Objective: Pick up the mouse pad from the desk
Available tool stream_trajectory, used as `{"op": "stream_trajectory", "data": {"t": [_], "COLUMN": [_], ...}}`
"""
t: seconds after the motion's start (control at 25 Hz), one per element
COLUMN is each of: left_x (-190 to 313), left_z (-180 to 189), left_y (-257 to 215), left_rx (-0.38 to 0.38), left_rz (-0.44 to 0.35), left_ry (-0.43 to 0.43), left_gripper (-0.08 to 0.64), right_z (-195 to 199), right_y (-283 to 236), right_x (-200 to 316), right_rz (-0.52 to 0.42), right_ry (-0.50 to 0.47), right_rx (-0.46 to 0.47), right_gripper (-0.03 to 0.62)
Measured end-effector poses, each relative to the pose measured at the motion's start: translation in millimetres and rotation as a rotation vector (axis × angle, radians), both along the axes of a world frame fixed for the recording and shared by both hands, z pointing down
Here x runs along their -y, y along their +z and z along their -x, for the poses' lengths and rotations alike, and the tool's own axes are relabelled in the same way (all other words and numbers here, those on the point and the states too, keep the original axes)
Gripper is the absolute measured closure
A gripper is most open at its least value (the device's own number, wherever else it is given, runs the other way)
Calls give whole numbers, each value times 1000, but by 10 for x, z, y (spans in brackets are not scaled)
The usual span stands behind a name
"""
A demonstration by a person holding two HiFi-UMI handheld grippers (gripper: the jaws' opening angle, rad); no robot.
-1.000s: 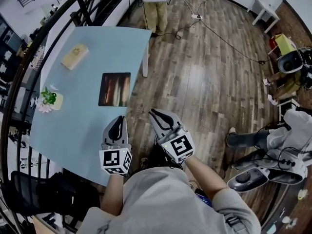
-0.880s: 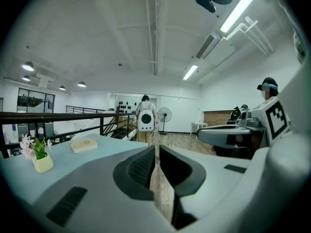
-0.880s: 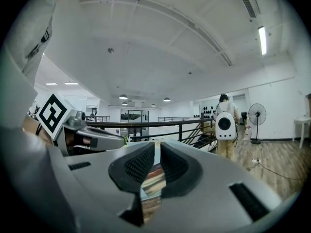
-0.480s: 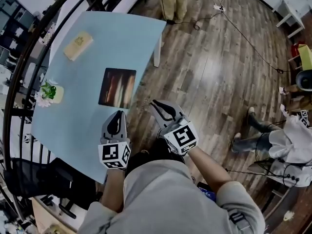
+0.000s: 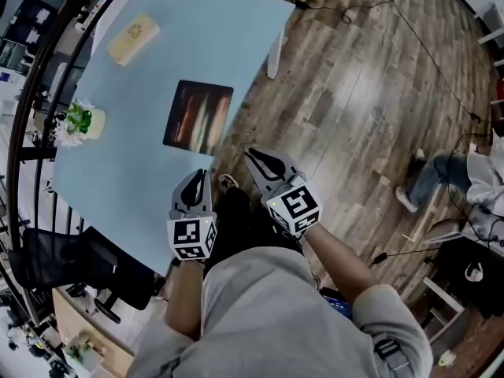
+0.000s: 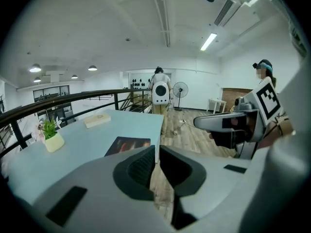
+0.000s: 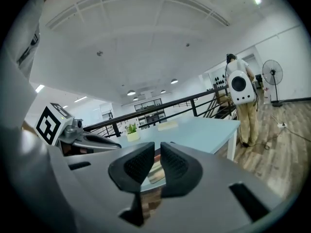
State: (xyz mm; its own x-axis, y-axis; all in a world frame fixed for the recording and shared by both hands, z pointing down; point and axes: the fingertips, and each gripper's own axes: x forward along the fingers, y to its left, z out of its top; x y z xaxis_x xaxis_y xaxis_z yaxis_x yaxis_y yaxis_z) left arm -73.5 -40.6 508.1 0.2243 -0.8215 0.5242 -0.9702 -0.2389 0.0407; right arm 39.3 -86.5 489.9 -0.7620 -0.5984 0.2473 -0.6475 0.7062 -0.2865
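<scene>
In the upper left of the head view, the dark rectangular mouse pad with reddish streaks (image 5: pixel 199 116) is lying flat on the smooth pale blue tabletop (image 5: pixel 134 179), hugging its right edge. I am holding the grey left gripper (image 5: pixel 201 176) over the table's near corner, its ribbed black pads sitting almost together on nothing. The right gripper (image 5: pixel 253 157) is hanging beyond that edge over glossy wood-plank floor (image 5: pixel 354 109), jaws likewise nearly closed and empty. Bare table is lying open between both grippers and the pad. A curved black railing (image 5: pixel 31 93) is bounding the far left side.
</scene>
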Motion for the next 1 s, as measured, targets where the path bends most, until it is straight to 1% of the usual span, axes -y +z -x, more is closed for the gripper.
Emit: {"op": "stream_trajectory", "data": {"t": [0.16,0.28,0.4,0.64,0.88,1.0], "left_x": [5,1,27,-1,71,109], "left_z": [55,66,101,234,397,451], "left_y": [241,402,570,826,992,1055], "left_rx": [-4,-7,-8,-6,-2,2], "left_rz": [48,89,117,176,214,230], "left_ry": [-13,-4,8,17,34,47], "left_gripper": [518,518,518,518,520,520], "right_z": [93,173,254,468,734,847], "right_y": [264,491,692,1026,1445,1611], "right_x": [25,34,75,-11,-54,-79], "right_rz": [58,131,169,261,418,469], "right_ry": [-13,-23,-19,-18,-6,-6], "right_rx": [8,31,38,44,73,67], "right_gripper": [549,549,548,541,538,532]}}
